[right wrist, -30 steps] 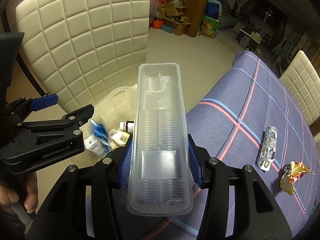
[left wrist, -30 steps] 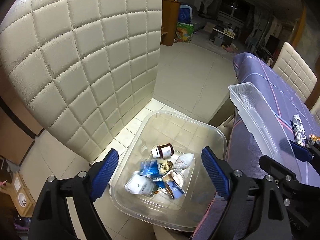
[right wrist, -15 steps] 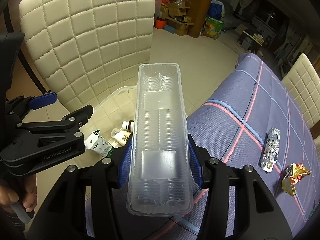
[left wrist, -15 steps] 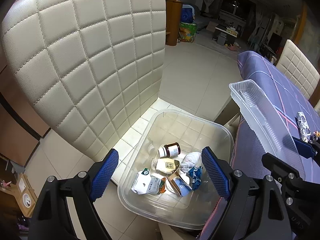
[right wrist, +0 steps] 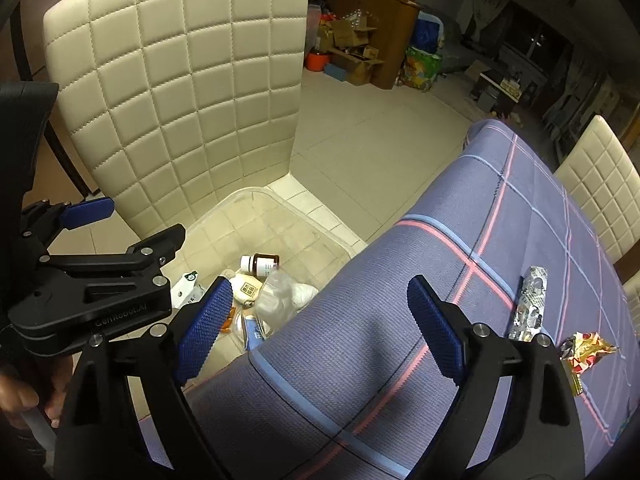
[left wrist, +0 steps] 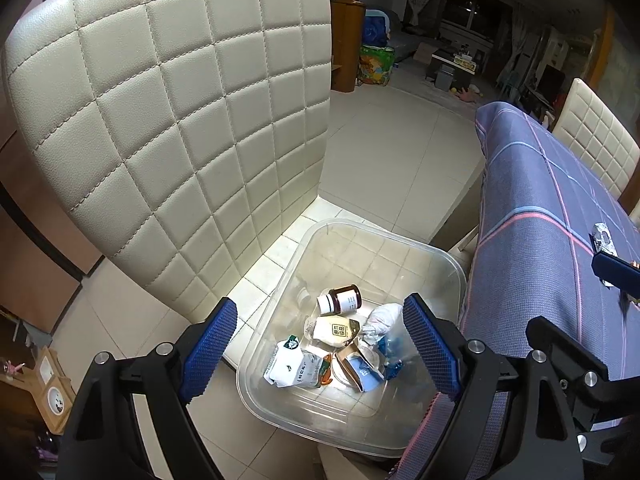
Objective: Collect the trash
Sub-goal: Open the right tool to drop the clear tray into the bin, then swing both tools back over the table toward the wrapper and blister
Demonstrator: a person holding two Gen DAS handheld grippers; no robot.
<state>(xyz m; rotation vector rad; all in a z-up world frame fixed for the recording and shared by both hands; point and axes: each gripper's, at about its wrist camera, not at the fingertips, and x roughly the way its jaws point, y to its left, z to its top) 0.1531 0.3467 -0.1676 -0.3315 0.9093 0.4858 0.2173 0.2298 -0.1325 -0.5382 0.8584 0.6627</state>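
Your right gripper (right wrist: 316, 320) has just been opening and now stands wide with nothing between its pads, above the table's (right wrist: 460, 320) near-left edge. The trash (bottle, wrappers, a clear blurred piece) lies below-left in the clear bin (left wrist: 452, 264). Your left gripper (left wrist: 320, 344), also spread empty, hovers over it.

Both grippers tilt steeply downward, side by side. The right gripper (right wrist: 316, 320) has just been opening its jaws, now wide with nothing between them. The left gripper (left wrist: 320, 344) hangs agape, equally empty.
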